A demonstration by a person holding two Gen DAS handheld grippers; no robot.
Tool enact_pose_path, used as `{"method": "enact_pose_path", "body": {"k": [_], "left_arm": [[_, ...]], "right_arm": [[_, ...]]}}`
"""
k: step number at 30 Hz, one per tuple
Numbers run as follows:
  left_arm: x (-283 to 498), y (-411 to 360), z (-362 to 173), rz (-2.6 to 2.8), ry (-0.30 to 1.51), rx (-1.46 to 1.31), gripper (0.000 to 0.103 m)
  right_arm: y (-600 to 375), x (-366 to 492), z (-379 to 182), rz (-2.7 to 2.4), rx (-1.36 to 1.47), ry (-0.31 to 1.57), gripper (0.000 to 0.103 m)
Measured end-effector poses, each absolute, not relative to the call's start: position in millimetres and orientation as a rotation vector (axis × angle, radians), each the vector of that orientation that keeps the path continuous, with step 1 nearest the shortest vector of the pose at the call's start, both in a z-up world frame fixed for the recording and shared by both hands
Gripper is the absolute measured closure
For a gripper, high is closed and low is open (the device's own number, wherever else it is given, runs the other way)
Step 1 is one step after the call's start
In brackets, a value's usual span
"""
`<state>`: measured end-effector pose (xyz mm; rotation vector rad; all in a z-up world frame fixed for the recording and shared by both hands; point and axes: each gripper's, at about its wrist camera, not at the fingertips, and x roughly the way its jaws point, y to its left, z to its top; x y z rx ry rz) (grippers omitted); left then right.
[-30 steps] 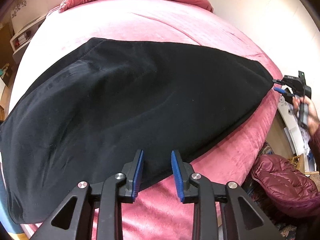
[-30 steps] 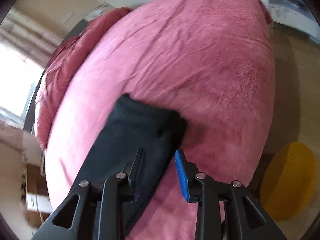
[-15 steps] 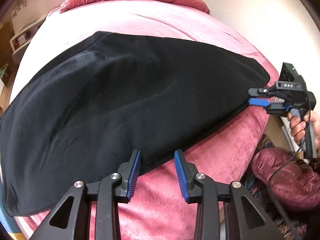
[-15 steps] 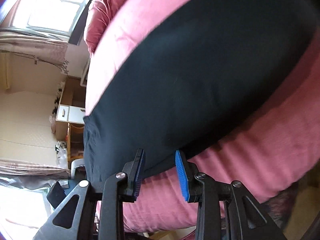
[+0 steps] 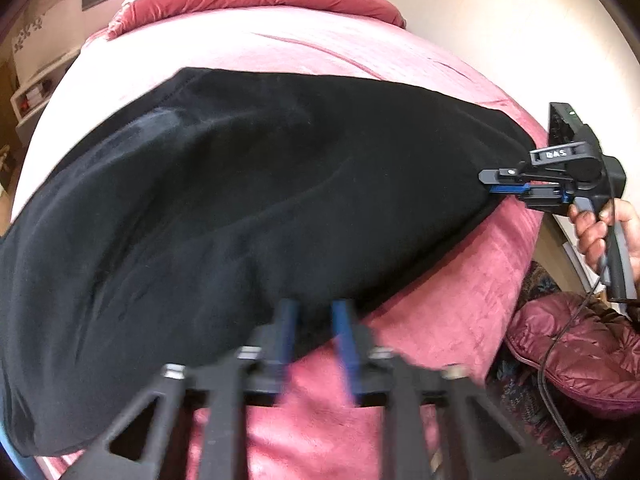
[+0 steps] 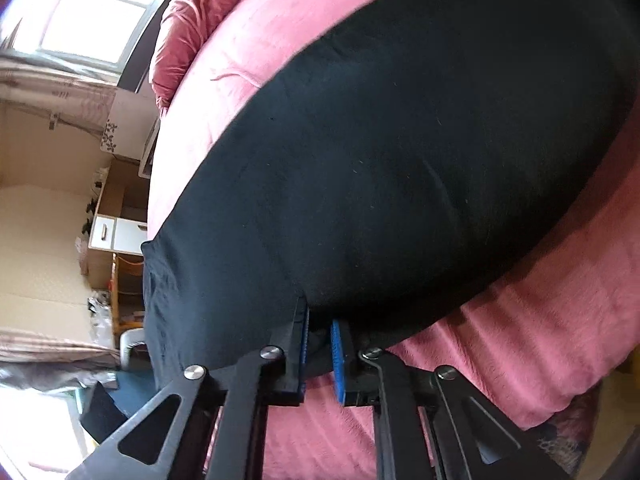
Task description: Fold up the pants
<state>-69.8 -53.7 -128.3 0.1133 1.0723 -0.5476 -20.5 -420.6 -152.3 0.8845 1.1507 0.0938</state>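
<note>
Left wrist view: the black pants (image 5: pixel 248 216) lie spread flat across the pink bed (image 5: pixel 280 44), running from the near left corner to the right edge. The left gripper (image 5: pixel 312 324) sits at the near hem, and its fingers (image 5: pixel 286 332) are blurred, but they look pinched on the cloth edge between them, so I read them as closed on the pants. At the far right, the right gripper (image 5: pixel 502 182), held by a hand (image 5: pixel 600 224), has its fingers clamped on the pants' right end. White lettering on its body seems to read "DAS"; the print is small, so that is a guess.

Right wrist view: the right gripper (image 6: pixel 318 334) has black cloth caught between its blue fingers (image 6: pixel 338 352), closed on the hem where the pants (image 6: pixel 400 160) meet the pink bed (image 6: pixel 540 320). No writing is legible here.

The step in hand appears to be securing both near corners before the first fold. The next move likely calls for lifting both held edges together and carrying them over to the far edge, keeping the cloth taut and aligned.
</note>
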Motion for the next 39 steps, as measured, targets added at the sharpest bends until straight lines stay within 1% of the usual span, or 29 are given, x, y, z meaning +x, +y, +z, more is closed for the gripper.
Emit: {"method": "enact_pose_path", "body": {"k": [4,8,13,14,15,16,17,18,20,23,27,28,29,30,31,37,39], "left_arm": [[-71.3,-42.1,-125.5,-0.563,1.073,0.059,0.102],[-80.6,-31.5,-124.2,-0.594,1.085,0.024,0.103],[-80.7,-11.6,-128.7,-0.547,1.134,-0.066,0.103],[-78.4,-4.6,-128.6,-0.537,1.147,-0.108,0.101],[-77.1,6.9,-127.7,-0.521,1.161,-0.172,0.096],[-76.2,16.8,-126.1,-0.496,1.162,-0.22,0.093],[-77.3,28.9,-124.3,-0.461,1.162,-0.274,0.086],[-79.3,43.8,-123.2,-0.426,1.165,-0.34,0.085],[-86.8,72.9,-122.5,-0.33,1.162,-0.446,0.082],[-98.9,111.0,-123.7,-0.205,1.142,-0.563,0.081],[-109.5,153.4,-131.6,-0.057,1.11,-0.7,0.079],[-109.0,162.6,-134.0,-0.034,1.101,-0.735,0.079],[-109.8,172.3,-136.1,-0.014,1.088,-0.78,0.079],[-109.9,176.0,-136.6,-0.007,1.077,-0.805,0.078],[-110.1,180.3,-136.2,0.003,1.064,-0.829,0.077],[-106.5,199.5,-138.6,0.038,1.044,-0.883,0.076],[-106.8,199.8,-140.1,0.047,1.043,-0.867,0.078]], "right_arm": [[-415.4,-23.0,-133.4,0.119,0.808,1.131,0.096],[-416.4,-33.2,-117.5,0.153,0.777,1.109,0.096],[-413.4,-34.8,-140.3,0.121,0.732,1.192,0.096],[-412.2,-33.6,-145.7,0.115,0.72,1.2,0.096],[-411.1,-32.4,-148.1,0.112,0.716,1.205,0.096],[-409.9,-30.2,-149.8,0.11,0.718,1.208,0.096],[-409.4,-28.6,-149.8,0.115,0.715,1.209,0.096],[-407.9,-26.7,-147.8,0.119,0.699,1.209,0.095],[-404.1,-25.3,-143.1,0.143,0.689,1.207,0.089],[-393.7,-27.0,-128.7,0.172,0.58,1.213,0.085],[-359.6,-27.2,-100.4,0.271,0.366,1.187,0.081],[-343.8,-24.2,-95.0,0.322,0.322,1.182,0.077],[-331.2,-21.3,-92.5,0.355,0.295,1.178,0.066],[-310.8,-17.0,-89.5,0.409,0.25,1.174,0.059],[-288.9,-12.5,-88.2,0.463,0.204,1.172,0.048],[-192.1,5.5,-100.7,0.644,-0.002,1.19,0.047],[-171.6,10.9,-110.3,0.664,-0.052,1.213,0.048]]}}
